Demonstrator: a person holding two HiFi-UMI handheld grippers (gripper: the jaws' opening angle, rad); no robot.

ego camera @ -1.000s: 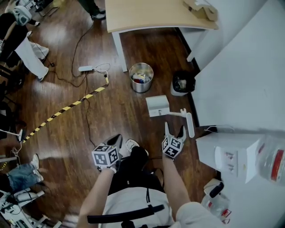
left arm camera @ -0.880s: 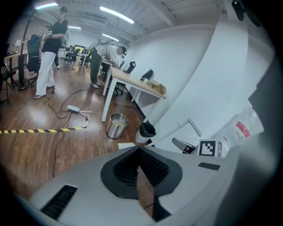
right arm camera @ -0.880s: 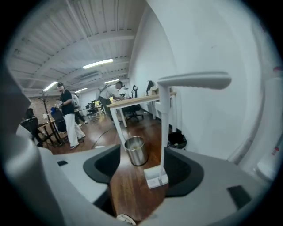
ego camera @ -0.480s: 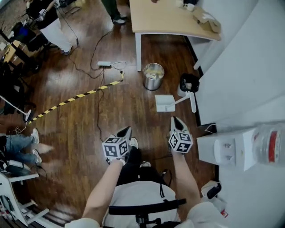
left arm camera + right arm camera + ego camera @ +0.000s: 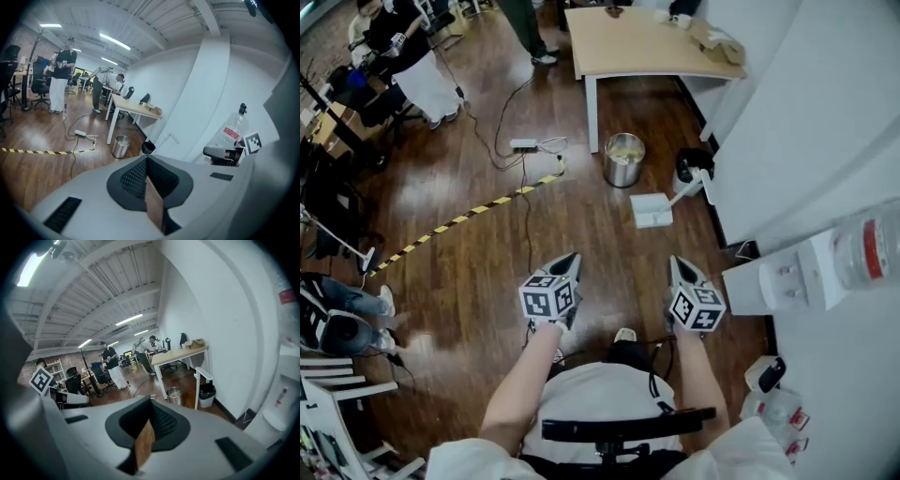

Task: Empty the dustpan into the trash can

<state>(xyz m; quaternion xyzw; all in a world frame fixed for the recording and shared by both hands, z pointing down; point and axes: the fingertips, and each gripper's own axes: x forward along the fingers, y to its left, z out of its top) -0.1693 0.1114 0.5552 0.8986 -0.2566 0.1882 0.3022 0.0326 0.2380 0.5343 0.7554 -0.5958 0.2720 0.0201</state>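
Note:
The white dustpan stands on the wood floor, its long handle leaning up toward the small black bin. A round metal trash can with rubbish inside stands just left of it, beside the desk leg. Both grippers are raised near my body, well short of the dustpan. My left gripper is shut and holds nothing. My right gripper is also shut and empty. From the left gripper the metal can and black bin show far ahead. The right gripper sees the can and handle.
A wooden desk stands behind the can. A power strip with cables and yellow-black tape lie on the floor at left. A white wall and water dispenser line the right side. People stand at the far left.
Both grippers have drawn back from the dustpan and risen toward my body. The right gripper's jaws, open beside the handle a second ago, have shut empty.

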